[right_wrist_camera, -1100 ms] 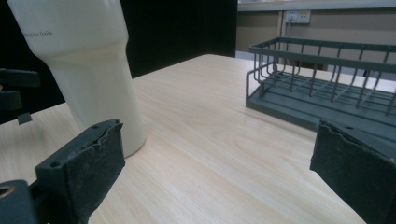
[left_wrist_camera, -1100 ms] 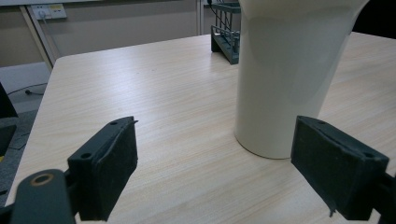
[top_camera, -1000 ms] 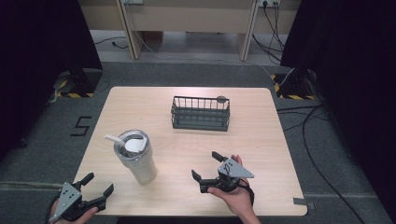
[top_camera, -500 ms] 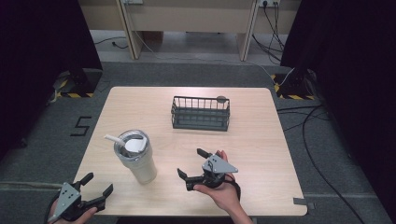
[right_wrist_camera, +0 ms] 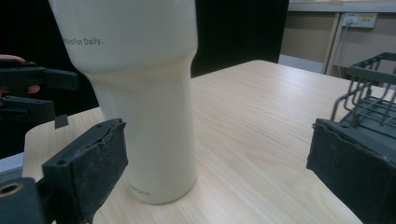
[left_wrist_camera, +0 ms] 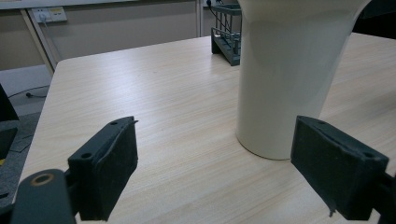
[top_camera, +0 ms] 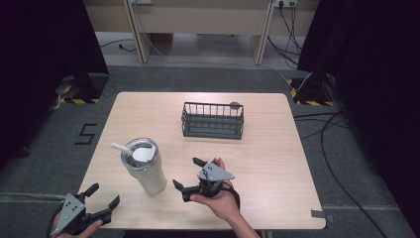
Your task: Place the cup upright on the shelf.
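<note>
The cream tumbler [top_camera: 143, 168] stood upright on the table [top_camera: 277, 148], between the two grippers. The right gripper [top_camera: 189, 176] was just beside it with jaws spread, lately closing a little, nothing between them. The left gripper [top_camera: 103, 200], near the table's front edge, was spread and empty too.

The tumbler [top_camera: 144, 171] stands at lower left of the table [top_camera: 277, 163], with bare wood between it and the wire basket [top_camera: 213, 120] at upper centre. The right half of the tabletop lies open.
</note>
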A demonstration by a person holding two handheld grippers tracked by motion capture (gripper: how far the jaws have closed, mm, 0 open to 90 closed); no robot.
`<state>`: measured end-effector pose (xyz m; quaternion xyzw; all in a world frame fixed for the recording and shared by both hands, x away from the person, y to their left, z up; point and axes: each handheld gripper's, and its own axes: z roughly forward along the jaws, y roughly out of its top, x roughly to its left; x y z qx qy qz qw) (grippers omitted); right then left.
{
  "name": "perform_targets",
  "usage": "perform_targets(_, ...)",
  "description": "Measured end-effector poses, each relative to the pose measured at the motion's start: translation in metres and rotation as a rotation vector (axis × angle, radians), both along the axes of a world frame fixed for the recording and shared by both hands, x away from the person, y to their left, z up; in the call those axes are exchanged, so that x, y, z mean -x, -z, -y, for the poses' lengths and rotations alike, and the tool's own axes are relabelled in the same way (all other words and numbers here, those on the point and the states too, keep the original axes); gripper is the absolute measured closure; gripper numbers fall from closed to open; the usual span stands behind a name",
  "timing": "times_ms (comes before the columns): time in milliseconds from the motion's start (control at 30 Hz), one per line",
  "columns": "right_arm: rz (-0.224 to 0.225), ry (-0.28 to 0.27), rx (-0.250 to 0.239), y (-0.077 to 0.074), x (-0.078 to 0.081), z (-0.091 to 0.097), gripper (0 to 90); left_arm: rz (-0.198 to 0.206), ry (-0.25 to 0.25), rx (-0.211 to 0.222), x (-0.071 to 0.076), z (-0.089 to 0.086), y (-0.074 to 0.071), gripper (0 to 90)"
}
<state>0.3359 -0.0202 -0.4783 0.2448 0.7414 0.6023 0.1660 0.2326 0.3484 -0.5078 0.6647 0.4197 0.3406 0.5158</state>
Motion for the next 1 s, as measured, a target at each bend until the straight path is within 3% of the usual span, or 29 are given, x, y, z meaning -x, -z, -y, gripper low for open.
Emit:
perform_targets(433,-0.013,-0.052,0.021,0.007,-0.006,-0.033,4.2,0.002,0.001,0.000,0.000,-0.001,0.000,14.2)
perform_targets(1000,-0.015,-0.106,0.018,0.011,-0.004,-0.060,2.5,0.004,0.007,0.002,0.000,-0.001,0.000,14.2)
